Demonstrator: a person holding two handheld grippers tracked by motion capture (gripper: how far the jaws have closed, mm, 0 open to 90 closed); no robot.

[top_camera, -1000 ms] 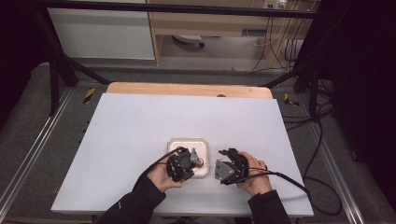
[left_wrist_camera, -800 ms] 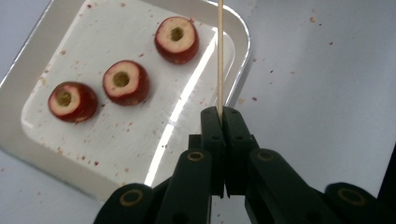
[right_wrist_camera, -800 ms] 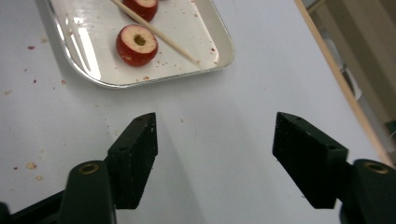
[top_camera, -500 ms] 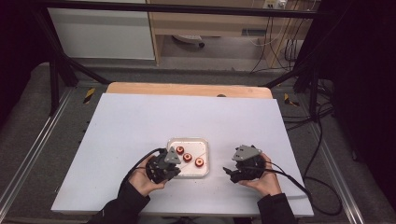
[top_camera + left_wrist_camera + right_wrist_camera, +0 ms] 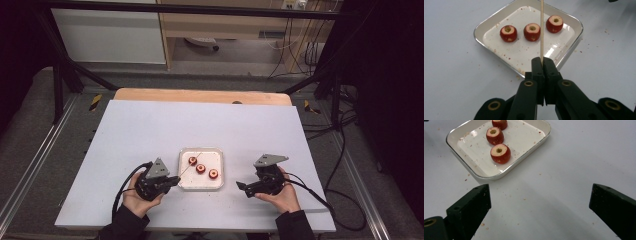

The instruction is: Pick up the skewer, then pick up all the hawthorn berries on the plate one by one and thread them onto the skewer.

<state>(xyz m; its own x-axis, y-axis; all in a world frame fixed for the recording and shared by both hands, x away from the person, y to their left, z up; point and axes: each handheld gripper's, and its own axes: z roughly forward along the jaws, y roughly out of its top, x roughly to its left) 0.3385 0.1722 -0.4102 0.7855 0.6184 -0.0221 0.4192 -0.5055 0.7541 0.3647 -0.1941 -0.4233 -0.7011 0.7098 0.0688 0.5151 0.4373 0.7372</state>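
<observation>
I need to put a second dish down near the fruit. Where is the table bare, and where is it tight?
The table is bare across its far half, beyond the tray. The left gripper, shut on a skewer, crowds the tray's left edge. The open right gripper sits right of the tray, a bare strip between. Three cored fruits line the tray's middle.

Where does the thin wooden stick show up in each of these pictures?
High view: the wooden stick slants from the left gripper up over the white tray, left of centre.
Left gripper view: it rises straight from the shut jaws to the top edge, centre.
Right gripper view: not in it; the right gripper has just been opening, with nothing between its jaws.
Shared landmark: the tray's three red cored fruit pieces.
</observation>
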